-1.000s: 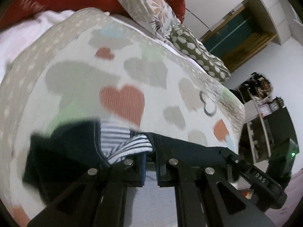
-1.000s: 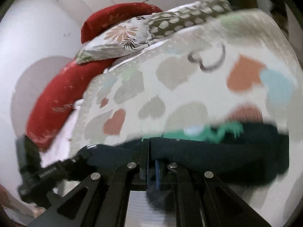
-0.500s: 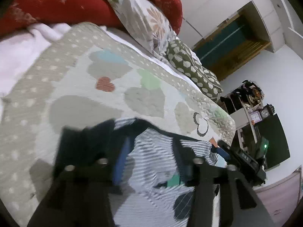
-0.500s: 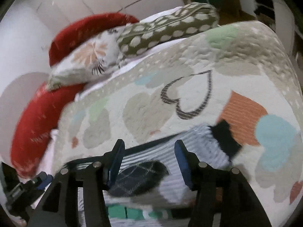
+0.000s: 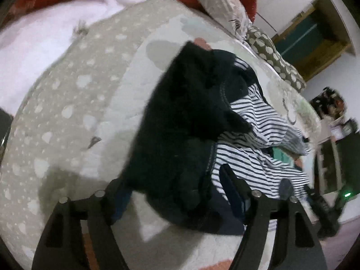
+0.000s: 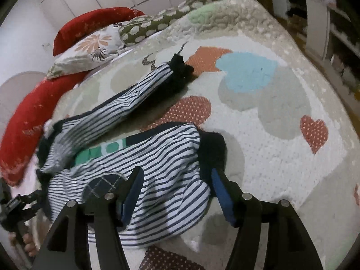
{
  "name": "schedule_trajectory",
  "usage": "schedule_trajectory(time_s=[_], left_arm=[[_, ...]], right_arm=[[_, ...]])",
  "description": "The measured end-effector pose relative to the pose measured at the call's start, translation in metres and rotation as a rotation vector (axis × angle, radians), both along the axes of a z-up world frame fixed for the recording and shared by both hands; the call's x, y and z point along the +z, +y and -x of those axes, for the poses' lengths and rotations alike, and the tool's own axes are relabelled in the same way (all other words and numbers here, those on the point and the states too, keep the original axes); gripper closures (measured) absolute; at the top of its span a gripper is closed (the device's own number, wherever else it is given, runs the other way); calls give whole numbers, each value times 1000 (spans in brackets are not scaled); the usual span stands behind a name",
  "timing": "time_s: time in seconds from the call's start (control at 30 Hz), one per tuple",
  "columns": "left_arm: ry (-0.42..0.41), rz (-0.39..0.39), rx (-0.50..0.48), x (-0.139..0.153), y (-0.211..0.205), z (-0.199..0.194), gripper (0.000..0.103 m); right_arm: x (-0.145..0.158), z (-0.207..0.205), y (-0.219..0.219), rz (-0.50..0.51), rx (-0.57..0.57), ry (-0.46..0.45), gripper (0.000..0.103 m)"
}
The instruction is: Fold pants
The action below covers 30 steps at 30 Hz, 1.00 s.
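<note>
While pants [image 6: 144, 162] lie rumpled on bed [image 6: 281, 153] | left gripper [image 5: 177, 193] jaws opening, ungripped | right gripper [image 6: 177, 193] jaws opening, ungripped

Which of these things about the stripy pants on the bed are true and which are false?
1. The pants lie on a quilt with hearts. True.
2. The right tongs pinch the pants tight. False: they are opening, the cloth lies loose between them.
3. The left tongs are opening too. True.
4. The pants are folded into a neat square. False: they lie rumpled, one leg stretched out.
5. A red pillow sits at the head of the bed. True.
</note>
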<state>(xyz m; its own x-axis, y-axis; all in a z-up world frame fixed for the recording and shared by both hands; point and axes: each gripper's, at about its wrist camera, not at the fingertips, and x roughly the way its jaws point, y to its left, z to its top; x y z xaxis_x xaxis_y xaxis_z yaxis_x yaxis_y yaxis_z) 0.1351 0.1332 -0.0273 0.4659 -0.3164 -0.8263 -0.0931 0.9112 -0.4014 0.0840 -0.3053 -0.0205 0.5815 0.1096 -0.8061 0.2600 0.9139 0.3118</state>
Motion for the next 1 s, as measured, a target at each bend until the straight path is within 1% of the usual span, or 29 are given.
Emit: schedule_trajectory(time_s=[0.03,0.07,0.1,0.13,0.17,0.2,0.27,0.33,0.43,0.6,0.67,0.73,0.8,0.87,0.9,0.97,1.0], left_arm=[[-6,-41,-32,0,-14,-2,30],[-3,-77,-49,-1,-22,-1,35],[-4,-140,-55,0,-30,-1,60],[-4,-181,-66,3,-36,-1,80],[-3,-155,-78,4,-35,-1,88],[13,-104,-86,6,-31,1,89],[9,-92,-77,15,-24,8,90],[3,-92,-64,24,-17,18,90],[-9,-51,-61,35,-7,32,90],[-34,-28,-54,50,0,57,90],[-35,-44,-50,49,3,69,90],[-22,-81,-58,40,0,77,86],[0,-97,-64,31,1,84,85],[13,-101,-64,27,6,90,85],[11,-96,-64,29,10,93,85],[-14,-88,-60,38,20,99,80],[-34,-91,-55,44,24,101,72]], right_arm=[[0,-2,5,24,-8,-6,35],[-2,-3,6,32,-13,-3,36],[-4,-6,8,43,-19,5,49],[-5,-8,9,57,-23,18,62],[-5,-10,9,66,-24,31,82],[-5,-9,7,45,-19,36,86],[-2,-3,-3,-51,-16,26,89],[5,9,-9,-111,-14,15,90],[14,23,-8,-134,-5,8,90],[32,48,-6,-162,21,-11,90],[36,59,-7,-167,27,-16,90],[32,68,-10,-170,28,-9,90],[23,75,-11,-144,32,22,86],[10,85,-16,-120,12,70,86],[7,88,-22,-134,10,78,81],[9,98,-35,-174,-13,66,75],[14,101,-41,-167,-25,53,73]])
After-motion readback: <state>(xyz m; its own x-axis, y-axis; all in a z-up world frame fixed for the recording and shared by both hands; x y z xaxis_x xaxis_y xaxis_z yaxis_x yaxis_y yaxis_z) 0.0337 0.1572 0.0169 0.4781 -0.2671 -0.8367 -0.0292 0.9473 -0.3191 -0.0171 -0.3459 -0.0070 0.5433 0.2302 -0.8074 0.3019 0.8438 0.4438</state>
